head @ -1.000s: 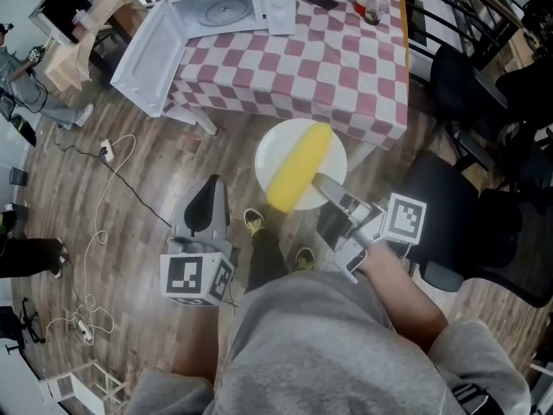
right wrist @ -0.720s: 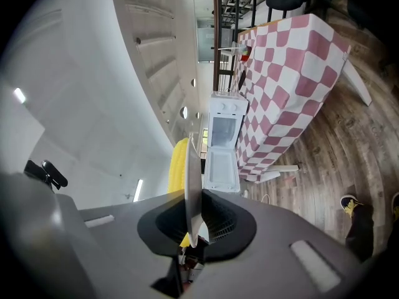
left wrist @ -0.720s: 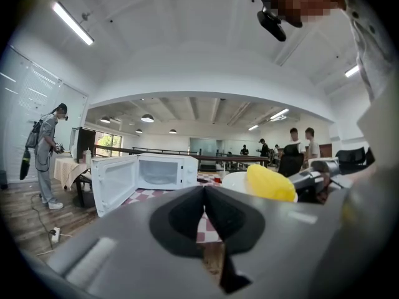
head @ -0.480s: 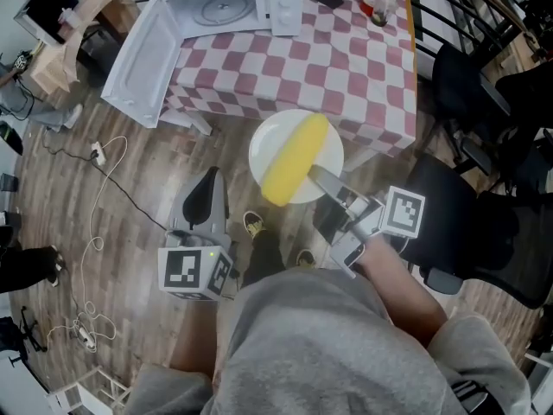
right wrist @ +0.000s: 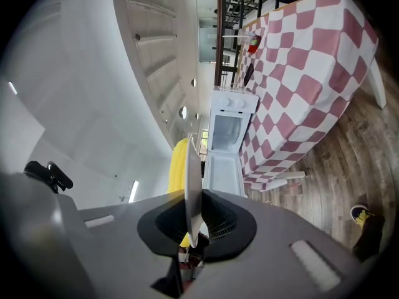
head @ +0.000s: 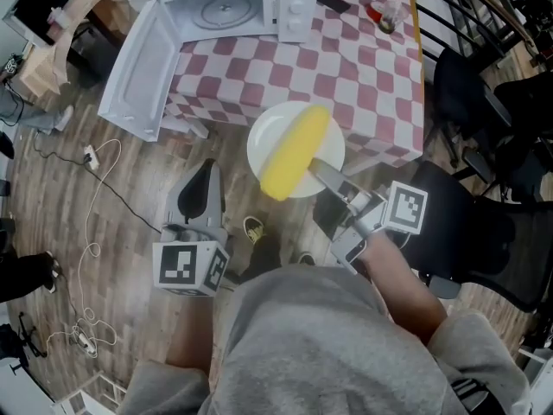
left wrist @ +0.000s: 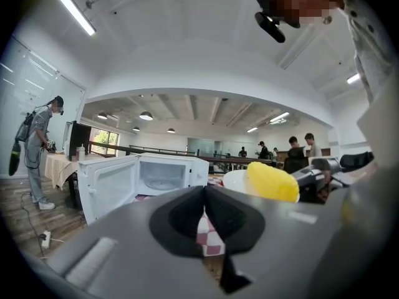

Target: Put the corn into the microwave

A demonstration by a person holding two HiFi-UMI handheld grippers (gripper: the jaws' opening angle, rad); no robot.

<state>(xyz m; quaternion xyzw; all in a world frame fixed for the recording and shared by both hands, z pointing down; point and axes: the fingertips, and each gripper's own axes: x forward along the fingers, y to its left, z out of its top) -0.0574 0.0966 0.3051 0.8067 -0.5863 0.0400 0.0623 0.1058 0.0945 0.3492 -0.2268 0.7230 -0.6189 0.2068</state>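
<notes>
Only the right gripper view showed the grip itself: the right gripper (right wrist: 192,232) had its jaws pinched nearly together on the rim of the white plate (right wrist: 191,179) (seen edge-on), with the corn (right wrist: 177,167) lying just beyond them. The left gripper (head: 200,188) pointed level, its jaws closed on nothing. Ahead of both jaws the microwave (head: 294,11) stood open at the table (head: 363,67) edge, with bare floor between.

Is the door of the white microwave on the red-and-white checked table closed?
No, the white microwave has its door swung wide open to the left, and the round turntable shows inside.
</notes>
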